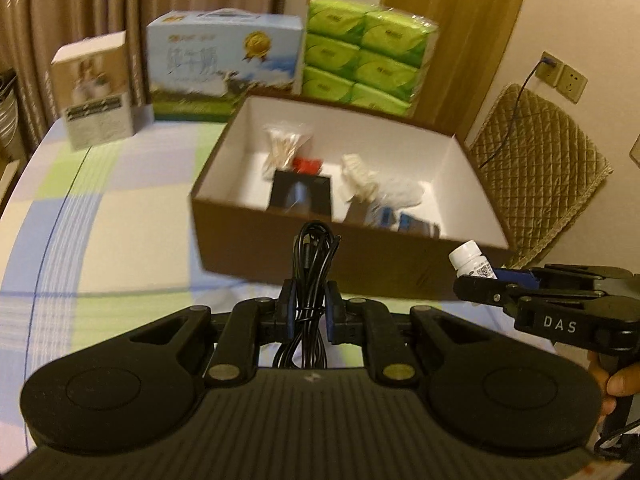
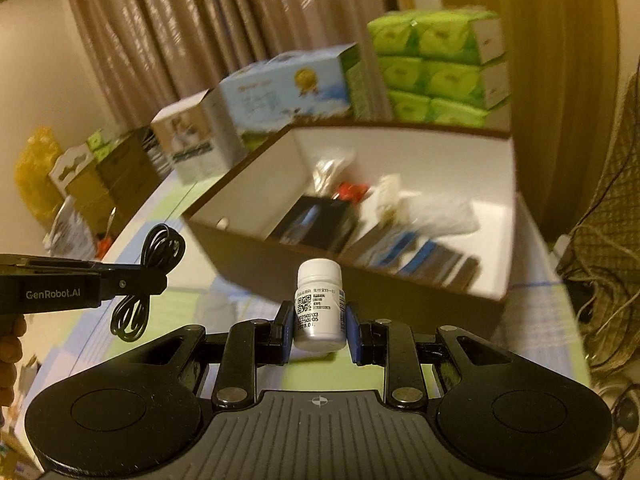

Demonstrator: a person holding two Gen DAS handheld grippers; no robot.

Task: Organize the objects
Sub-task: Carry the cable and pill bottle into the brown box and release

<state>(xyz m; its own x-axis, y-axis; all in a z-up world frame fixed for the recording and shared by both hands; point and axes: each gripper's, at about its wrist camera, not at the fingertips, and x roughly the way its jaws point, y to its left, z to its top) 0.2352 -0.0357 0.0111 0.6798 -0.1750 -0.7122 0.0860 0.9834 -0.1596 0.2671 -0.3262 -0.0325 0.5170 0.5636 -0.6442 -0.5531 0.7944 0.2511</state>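
My left gripper (image 1: 311, 307) is shut on a coiled black cable (image 1: 314, 264), held above the checked tablecloth just short of the brown cardboard box (image 1: 280, 236). My right gripper (image 2: 319, 326) is shut on a small white pill bottle (image 2: 320, 304), upright, in front of the same box (image 2: 256, 256). The box is white inside and holds a black card, a red item, a bag of cotton swabs, white gloves and blue-and-white packets. In the left wrist view the right gripper (image 1: 486, 280) with the bottle (image 1: 472, 262) hangs by the box's near right corner. In the right wrist view the left gripper (image 2: 156, 280) carries the cable (image 2: 154, 268).
Behind the box stand a blue milk carton (image 1: 224, 68), a small white-and-brown carton (image 1: 96, 92) and a green tissue pack (image 1: 360, 56). A quilted chair back (image 1: 536, 160) is at the right. Curtains hang behind. More cartons and a yellow bag (image 2: 36, 172) lie off the table's left.
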